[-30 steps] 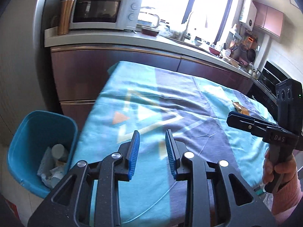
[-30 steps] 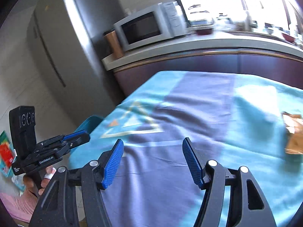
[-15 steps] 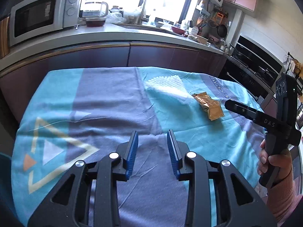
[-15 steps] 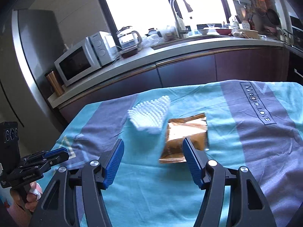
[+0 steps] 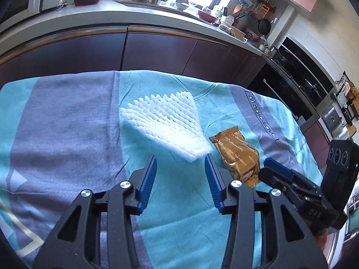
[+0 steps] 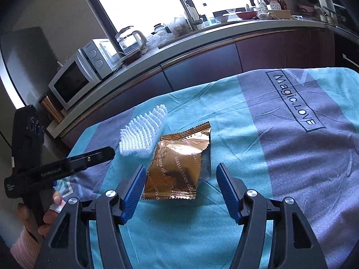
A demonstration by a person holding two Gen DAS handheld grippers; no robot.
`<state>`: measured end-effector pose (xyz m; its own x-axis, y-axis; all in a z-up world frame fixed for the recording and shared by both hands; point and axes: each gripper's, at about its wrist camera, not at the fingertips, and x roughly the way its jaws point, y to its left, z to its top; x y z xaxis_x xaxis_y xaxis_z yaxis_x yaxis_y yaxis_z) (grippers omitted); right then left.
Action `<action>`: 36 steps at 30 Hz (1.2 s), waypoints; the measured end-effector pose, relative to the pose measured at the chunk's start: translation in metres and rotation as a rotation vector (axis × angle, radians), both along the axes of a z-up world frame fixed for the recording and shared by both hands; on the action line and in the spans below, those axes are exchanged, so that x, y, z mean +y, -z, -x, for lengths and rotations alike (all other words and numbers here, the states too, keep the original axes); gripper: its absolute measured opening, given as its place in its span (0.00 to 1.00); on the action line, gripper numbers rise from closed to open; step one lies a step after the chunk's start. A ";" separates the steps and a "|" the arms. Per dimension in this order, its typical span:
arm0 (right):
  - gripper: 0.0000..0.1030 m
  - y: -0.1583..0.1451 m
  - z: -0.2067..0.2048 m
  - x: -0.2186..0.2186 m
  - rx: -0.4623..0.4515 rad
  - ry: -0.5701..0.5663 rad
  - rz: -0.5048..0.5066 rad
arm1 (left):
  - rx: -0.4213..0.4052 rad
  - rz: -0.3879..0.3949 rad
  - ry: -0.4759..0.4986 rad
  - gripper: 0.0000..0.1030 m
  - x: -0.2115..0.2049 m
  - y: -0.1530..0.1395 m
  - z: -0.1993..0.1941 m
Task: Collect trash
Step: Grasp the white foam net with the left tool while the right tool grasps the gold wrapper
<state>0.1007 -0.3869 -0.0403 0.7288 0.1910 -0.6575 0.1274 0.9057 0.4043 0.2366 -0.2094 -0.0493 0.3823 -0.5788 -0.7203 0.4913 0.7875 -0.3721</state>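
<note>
Cataloguing the trash on the cloth-covered table (image 6: 291, 157), we recorded two items. The gold foil snack wrapper (image 6: 179, 170) lay flat at centre frame in the right wrist view, just ahead of the right gripper (image 6: 179, 188), whose jaws stood spread and empty, the wrapper's near edge between them. We judged it light, crinkly and slippery, best pinched at that near crimped seam. The white foam fruit net (image 5: 166, 123) lay at upper centre of the left wrist view, touching or just beside the wrapper's far corner, ahead of the left gripper (image 5: 179, 172), also released and holding nothing. We judged it soft, springy and very light; its near corner offered the readiest hold.
</note>
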 end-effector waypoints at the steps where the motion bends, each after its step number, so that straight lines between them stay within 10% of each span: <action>1: 0.61 0.001 -0.001 0.000 0.001 -0.001 -0.004 | 0.015 0.008 -0.005 0.46 -0.002 0.002 -0.005; 9: 0.61 0.006 -0.006 0.000 0.016 -0.015 -0.019 | 0.104 0.016 0.000 0.46 -0.026 0.022 -0.028; 14: 0.50 0.011 -0.009 0.000 0.035 -0.016 -0.038 | 0.160 0.052 0.008 0.22 -0.031 0.035 -0.038; 25: 0.08 0.016 -0.008 0.004 0.040 -0.043 -0.073 | 0.054 0.030 0.008 0.12 -0.019 0.015 -0.020; 36: 0.07 0.012 -0.003 0.001 0.025 -0.027 -0.113 | -0.017 0.030 0.035 0.12 0.016 -0.001 0.015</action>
